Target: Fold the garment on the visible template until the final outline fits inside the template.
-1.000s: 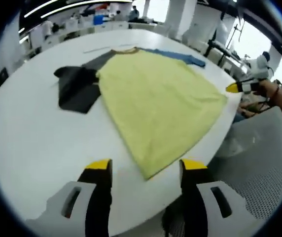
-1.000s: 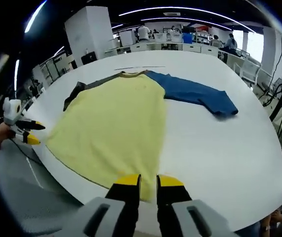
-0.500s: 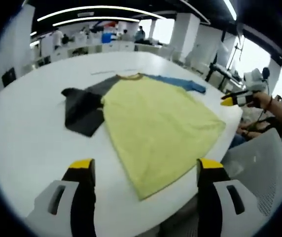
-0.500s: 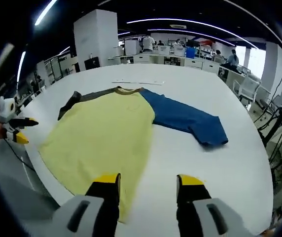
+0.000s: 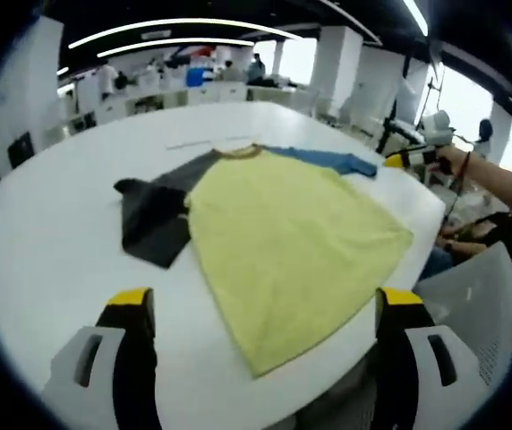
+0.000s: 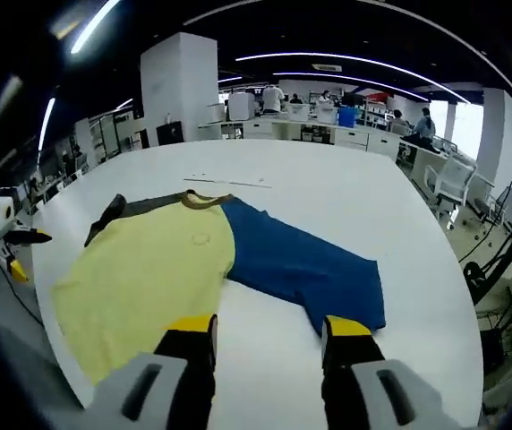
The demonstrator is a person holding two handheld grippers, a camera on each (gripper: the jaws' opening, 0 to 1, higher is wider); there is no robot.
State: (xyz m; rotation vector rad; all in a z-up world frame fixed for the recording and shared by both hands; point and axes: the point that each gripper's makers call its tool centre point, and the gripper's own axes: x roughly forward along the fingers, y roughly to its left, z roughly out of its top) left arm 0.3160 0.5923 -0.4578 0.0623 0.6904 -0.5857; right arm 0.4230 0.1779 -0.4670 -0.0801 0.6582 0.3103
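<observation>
A yellow cloth shirt with one dark grey sleeve and one blue sleeve [image 5: 283, 233] lies spread flat on the round white table [image 5: 50, 269]. The left gripper [image 5: 265, 309] has its jaws wide apart, empty, with the shirt's hem corner between and just ahead of them. The right gripper [image 6: 265, 327] is also spread and empty, the blue sleeve [image 6: 301, 264] just beyond its yellow fingertips [image 6: 345, 324].
</observation>
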